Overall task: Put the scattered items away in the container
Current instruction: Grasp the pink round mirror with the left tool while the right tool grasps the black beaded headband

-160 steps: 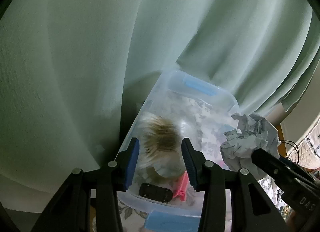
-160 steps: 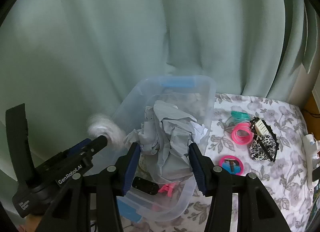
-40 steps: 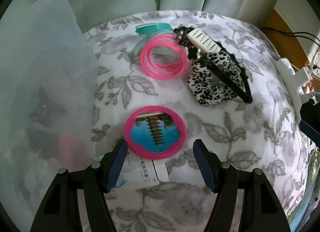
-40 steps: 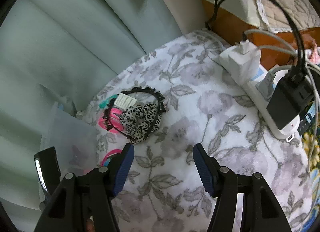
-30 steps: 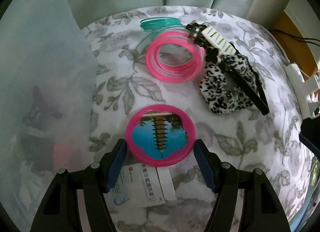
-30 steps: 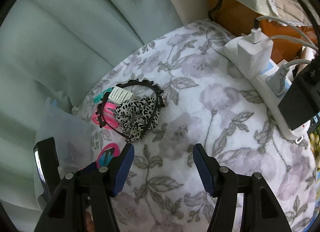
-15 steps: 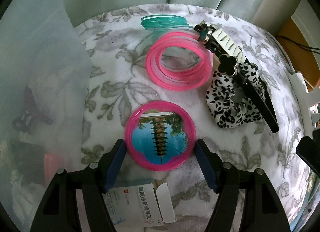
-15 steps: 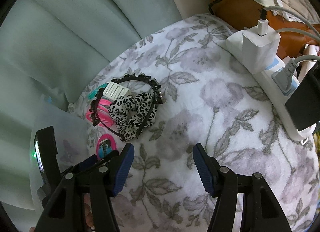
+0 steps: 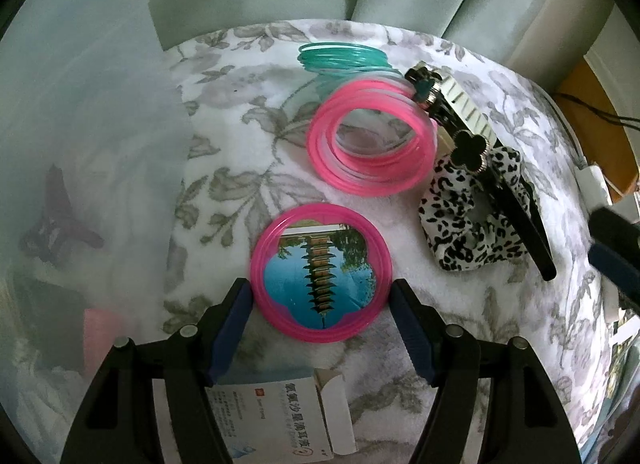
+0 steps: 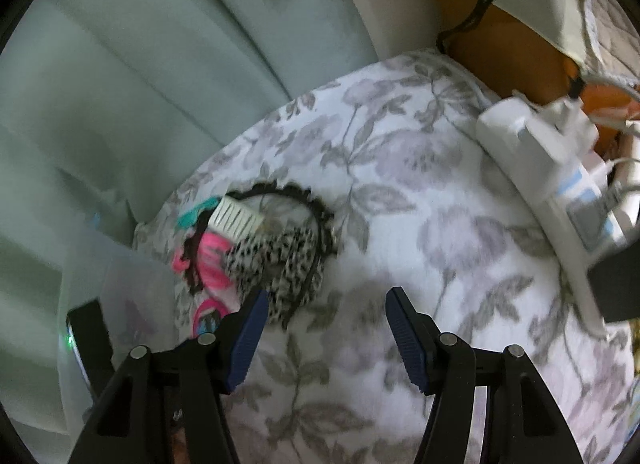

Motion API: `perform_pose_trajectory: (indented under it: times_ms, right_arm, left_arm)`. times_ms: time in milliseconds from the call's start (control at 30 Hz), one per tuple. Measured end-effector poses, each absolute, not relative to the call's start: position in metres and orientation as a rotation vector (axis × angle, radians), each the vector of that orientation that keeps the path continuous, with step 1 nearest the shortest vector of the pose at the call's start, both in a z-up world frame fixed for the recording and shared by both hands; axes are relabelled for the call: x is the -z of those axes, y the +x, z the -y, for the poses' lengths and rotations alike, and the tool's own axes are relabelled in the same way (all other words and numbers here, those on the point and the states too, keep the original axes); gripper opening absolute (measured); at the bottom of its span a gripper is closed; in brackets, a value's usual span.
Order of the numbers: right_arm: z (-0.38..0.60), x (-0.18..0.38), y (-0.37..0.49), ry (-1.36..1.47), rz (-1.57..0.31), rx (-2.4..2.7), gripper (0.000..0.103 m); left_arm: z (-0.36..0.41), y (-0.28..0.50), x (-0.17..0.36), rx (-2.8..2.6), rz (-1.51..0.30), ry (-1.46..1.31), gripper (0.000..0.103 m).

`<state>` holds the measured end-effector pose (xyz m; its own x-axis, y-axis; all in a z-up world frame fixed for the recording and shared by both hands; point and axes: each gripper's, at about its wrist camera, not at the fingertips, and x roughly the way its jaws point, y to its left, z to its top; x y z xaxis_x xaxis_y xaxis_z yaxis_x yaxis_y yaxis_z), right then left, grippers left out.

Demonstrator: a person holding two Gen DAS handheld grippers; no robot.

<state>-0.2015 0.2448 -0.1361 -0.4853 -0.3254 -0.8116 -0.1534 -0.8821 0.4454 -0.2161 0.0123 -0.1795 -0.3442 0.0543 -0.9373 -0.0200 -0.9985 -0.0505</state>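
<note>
The left tool [image 9: 320, 328] has closed in, its spread fingers now flanking the pink round mirror [image 9: 322, 273] on the floral bed cover [image 9: 224, 152]; the right tool [image 10: 323, 338] hovers released; the clear container [image 9: 80, 168] stands left.

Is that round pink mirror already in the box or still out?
Still out. The pink mirror lies flat on the floral cloth, between the open left gripper fingers.

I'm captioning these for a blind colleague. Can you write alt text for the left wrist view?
The open left gripper straddles a round pink mirror lying on a floral cloth. Beyond lie pink bangles, teal bangles and a leopard scrunchie; a translucent container stands at left.
</note>
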Motion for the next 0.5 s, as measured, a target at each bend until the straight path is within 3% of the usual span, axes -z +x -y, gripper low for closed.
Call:
perform_pose_trajectory:
  times_ms: [333, 500]
  right_arm:
    - [-0.240, 0.154, -0.246, 1.553, 0.653, 2.536, 0.064]
    - [-0.230, 0.162, -0.265, 1.559, 0.574, 2.529, 0.058]
  left_arm:
    - [-0.021, -0.205, 0.176, -2.526, 0.045, -1.780, 0.072]
    - [-0.020, -0.209, 0.176, -2.531, 0.044, -1.770, 0.072]
